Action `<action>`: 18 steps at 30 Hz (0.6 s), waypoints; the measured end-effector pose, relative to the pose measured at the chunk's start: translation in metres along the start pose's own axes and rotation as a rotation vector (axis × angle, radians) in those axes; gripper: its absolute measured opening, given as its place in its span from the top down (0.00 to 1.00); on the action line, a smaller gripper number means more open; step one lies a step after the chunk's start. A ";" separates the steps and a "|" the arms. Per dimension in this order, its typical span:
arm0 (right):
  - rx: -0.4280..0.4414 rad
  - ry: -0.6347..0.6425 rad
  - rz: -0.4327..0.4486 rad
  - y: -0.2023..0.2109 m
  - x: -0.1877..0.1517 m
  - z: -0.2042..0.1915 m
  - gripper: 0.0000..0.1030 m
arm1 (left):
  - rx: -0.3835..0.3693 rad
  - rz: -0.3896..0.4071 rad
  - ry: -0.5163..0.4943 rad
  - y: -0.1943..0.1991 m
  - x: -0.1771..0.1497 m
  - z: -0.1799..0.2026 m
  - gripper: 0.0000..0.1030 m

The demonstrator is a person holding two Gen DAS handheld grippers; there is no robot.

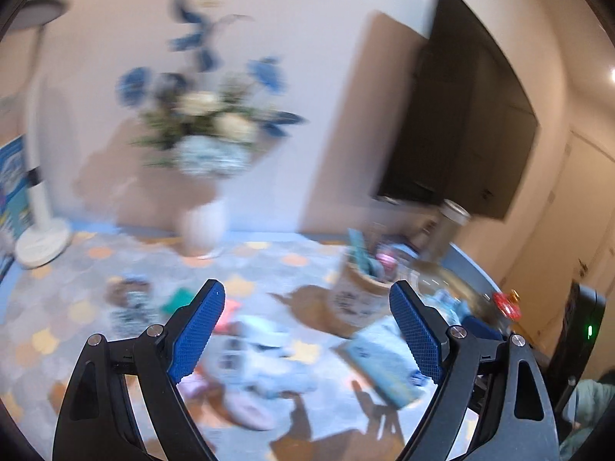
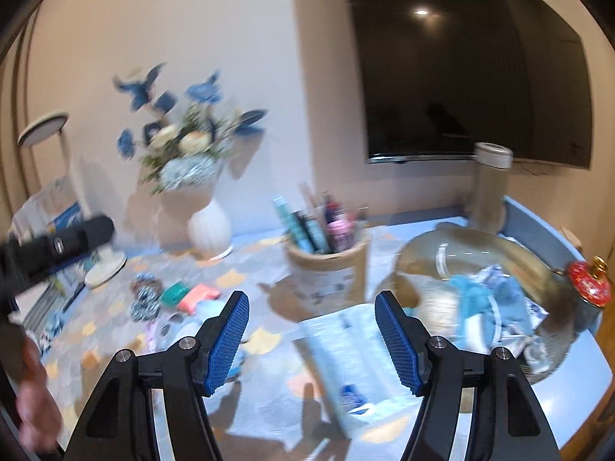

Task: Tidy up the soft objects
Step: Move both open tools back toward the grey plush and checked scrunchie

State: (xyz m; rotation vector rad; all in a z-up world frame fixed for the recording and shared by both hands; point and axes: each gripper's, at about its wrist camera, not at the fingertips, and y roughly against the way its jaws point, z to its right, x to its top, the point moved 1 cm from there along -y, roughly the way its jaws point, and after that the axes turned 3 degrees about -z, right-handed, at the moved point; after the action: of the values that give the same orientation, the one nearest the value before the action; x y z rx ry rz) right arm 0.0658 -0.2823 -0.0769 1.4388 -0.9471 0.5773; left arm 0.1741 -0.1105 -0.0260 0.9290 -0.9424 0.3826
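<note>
**A:** What do the two wrist views show, and how clear are they?

**B:** Both are smeared by blur. In the left wrist view, the left gripper [image 1: 307, 330] fills the lower frame, its jaws standing wide with nothing between the blue pads. Beyond them, on the patterned worktop [image 1: 69, 315], lies a heap of soft things [image 1: 261, 361] in pale blue, white and pink, at lower centre; single pieces cannot be told apart.

**A:** And the other side?

**B:** In the right wrist view, the right gripper [image 2: 312, 330] also has its jaws apart and empty, though less wide. A pale blue packet [image 2: 346, 361] lies flat between and beyond them. At right, a glass bowl [image 2: 442, 257] holds blue and white cloth pieces [image 2: 496, 307]; its near rim is hidden behind the right jaw.

**A:** Anything else on the worktop?

**B:** A pen pot [image 2: 326, 269] at centre, a white vase of blue and cream flowers [image 2: 209, 226] to its left, a tall canister [image 2: 490, 188] at upper right, and a red lidded jar [image 2: 590, 280] cut off at the right edge. Small green and pink blocks [image 2: 190, 294] and patterned hair ties [image 2: 145, 299] sit at left centre. A blurred hand [image 2: 34, 395] shows at the lower left edge.
</note>
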 end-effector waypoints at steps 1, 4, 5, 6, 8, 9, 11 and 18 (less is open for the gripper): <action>0.014 0.018 -0.005 -0.003 -0.001 -0.008 0.35 | 0.016 0.006 0.025 0.005 0.002 -0.014 0.16; 0.042 0.069 -0.015 -0.008 -0.005 -0.034 0.35 | 0.065 0.025 0.119 0.017 0.004 -0.060 0.16; 0.048 0.082 -0.019 -0.010 -0.006 -0.039 0.35 | 0.081 0.029 0.150 0.020 0.003 -0.074 0.16; 0.055 0.098 -0.025 -0.013 -0.008 -0.046 0.35 | 0.096 0.033 0.179 0.022 0.002 -0.087 0.16; 0.065 0.124 -0.042 -0.022 -0.012 -0.059 0.35 | 0.131 0.034 0.236 0.025 -0.006 -0.116 0.15; 0.071 0.131 -0.051 -0.026 -0.015 -0.063 0.35 | 0.149 0.030 0.251 0.024 -0.010 -0.125 0.15; 0.092 0.138 -0.085 -0.039 -0.022 -0.072 0.34 | 0.198 0.013 0.278 0.017 -0.022 -0.142 0.16; 0.127 0.174 -0.183 -0.081 -0.055 -0.091 0.34 | 0.316 -0.105 0.310 -0.031 -0.074 -0.183 0.16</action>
State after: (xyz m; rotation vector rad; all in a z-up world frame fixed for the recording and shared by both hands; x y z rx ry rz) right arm 0.1199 -0.1902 -0.1570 1.5425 -0.6437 0.6240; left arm 0.2475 0.0283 -0.1495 1.1626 -0.5554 0.5784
